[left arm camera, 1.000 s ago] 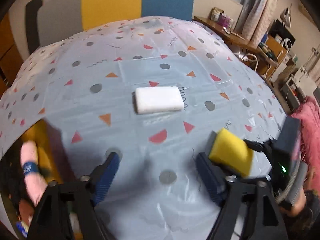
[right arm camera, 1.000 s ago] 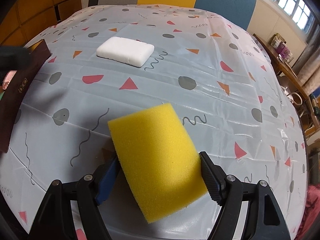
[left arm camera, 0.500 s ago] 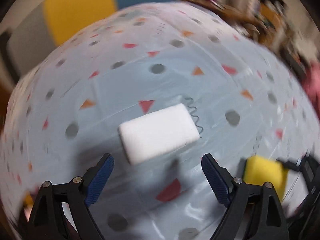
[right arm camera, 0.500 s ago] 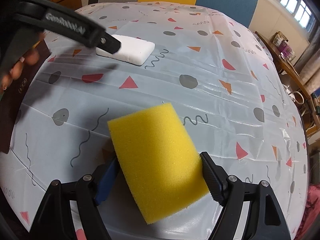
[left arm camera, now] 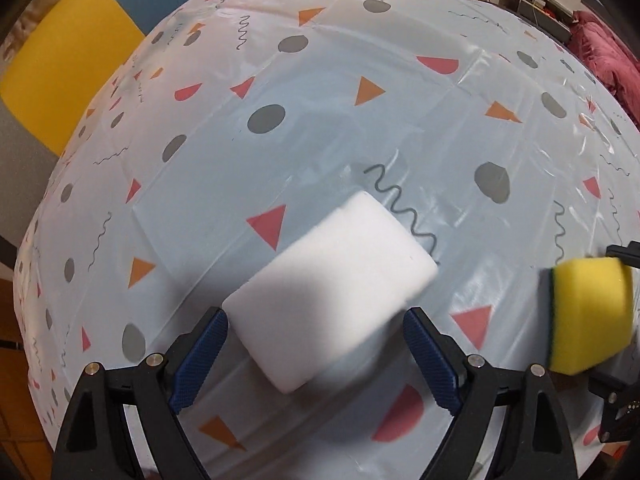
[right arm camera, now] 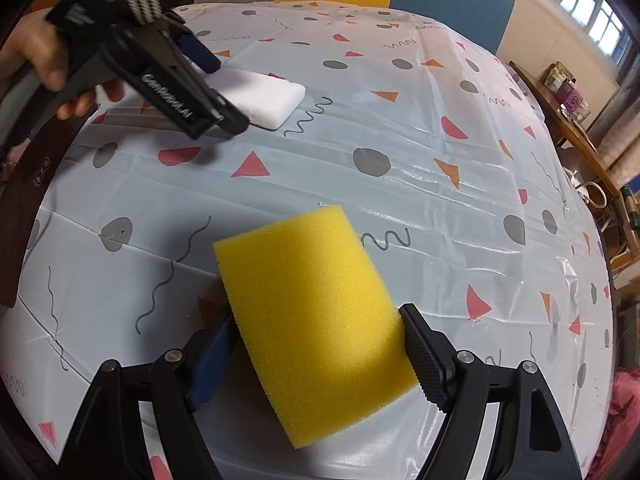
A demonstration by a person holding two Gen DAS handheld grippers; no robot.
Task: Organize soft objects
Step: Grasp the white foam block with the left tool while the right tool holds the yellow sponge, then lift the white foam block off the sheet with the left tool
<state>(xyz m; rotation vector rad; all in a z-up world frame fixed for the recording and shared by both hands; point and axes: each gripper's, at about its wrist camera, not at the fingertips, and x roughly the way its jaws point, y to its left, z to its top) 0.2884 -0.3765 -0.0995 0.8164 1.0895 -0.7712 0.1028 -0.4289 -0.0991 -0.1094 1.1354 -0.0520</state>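
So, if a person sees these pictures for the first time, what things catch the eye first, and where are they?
First is the yellow sponge, large in the foreground, clamped between the jaws of the right gripper above the patterned tablecloth. Next is the white sponge lying flat on the cloth, with the open left gripper straddling it, pads apart from its sides. In the right wrist view, a hand holds that left gripper at the upper left.

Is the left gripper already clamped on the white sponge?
No. The left gripper stands open, its blue pads either side of the white sponge with gaps showing.
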